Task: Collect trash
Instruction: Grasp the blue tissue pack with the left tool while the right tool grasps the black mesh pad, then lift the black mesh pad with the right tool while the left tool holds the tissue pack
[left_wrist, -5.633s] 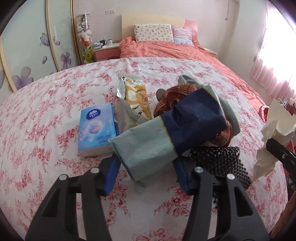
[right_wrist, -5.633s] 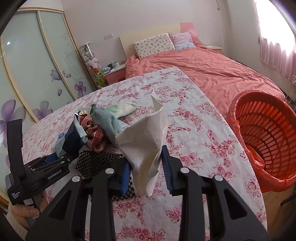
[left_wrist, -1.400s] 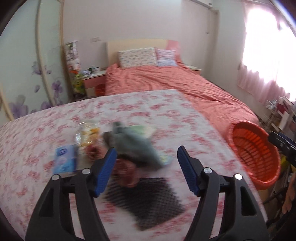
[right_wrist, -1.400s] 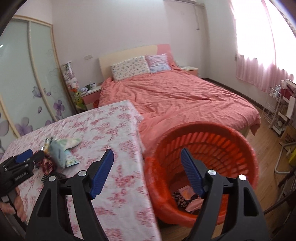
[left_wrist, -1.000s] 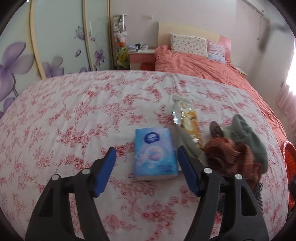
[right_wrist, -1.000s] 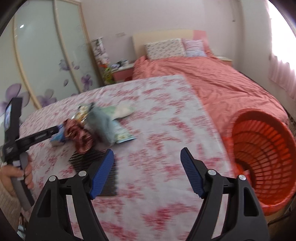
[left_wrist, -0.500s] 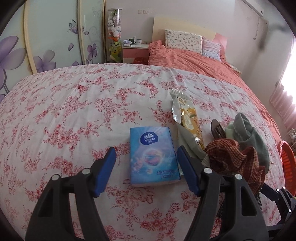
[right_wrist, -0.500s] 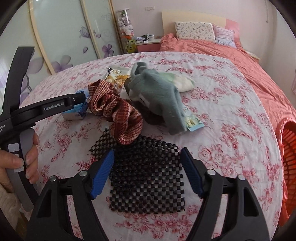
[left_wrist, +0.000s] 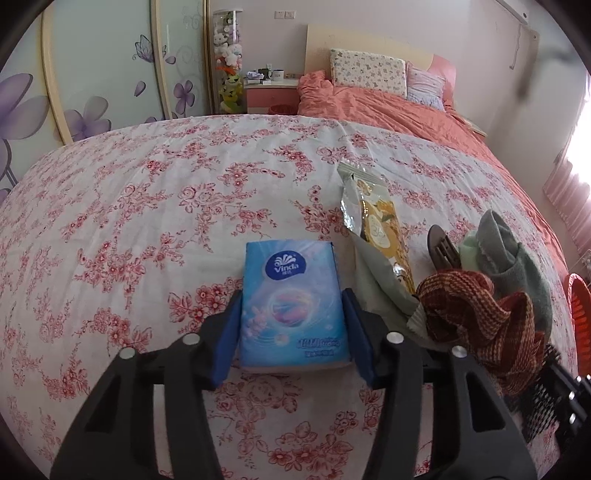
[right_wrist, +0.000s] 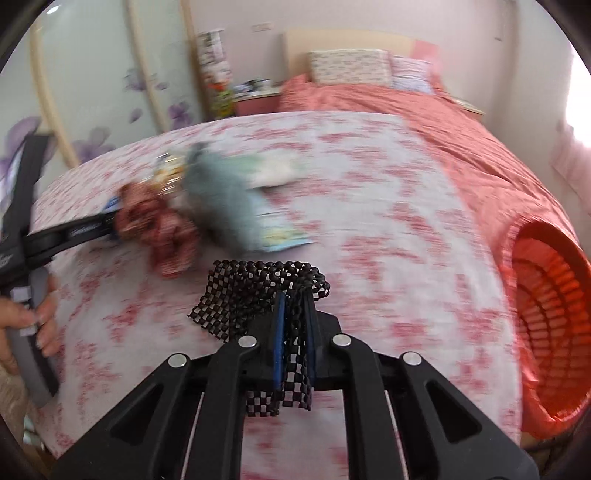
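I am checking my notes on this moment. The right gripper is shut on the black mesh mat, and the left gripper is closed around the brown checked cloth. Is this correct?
Not quite. The right gripper is indeed shut on the black mesh mat, as the right wrist view shows. But the left gripper is closed around the blue rectangular tissue pack, not the brown checked cloth, which lies to the pack's right in the left wrist view.

My right gripper (right_wrist: 294, 334) pinches a black open-weave mesh mat (right_wrist: 258, 291), bunched between its blue pads above the pink floral tablecloth (right_wrist: 388, 240). The orange slatted plastic basket (right_wrist: 554, 306) stands off the table's right edge. Motion-blurred red checked cloth (right_wrist: 162, 229) and grey-green cloth (right_wrist: 229, 199) lie beyond the mat.
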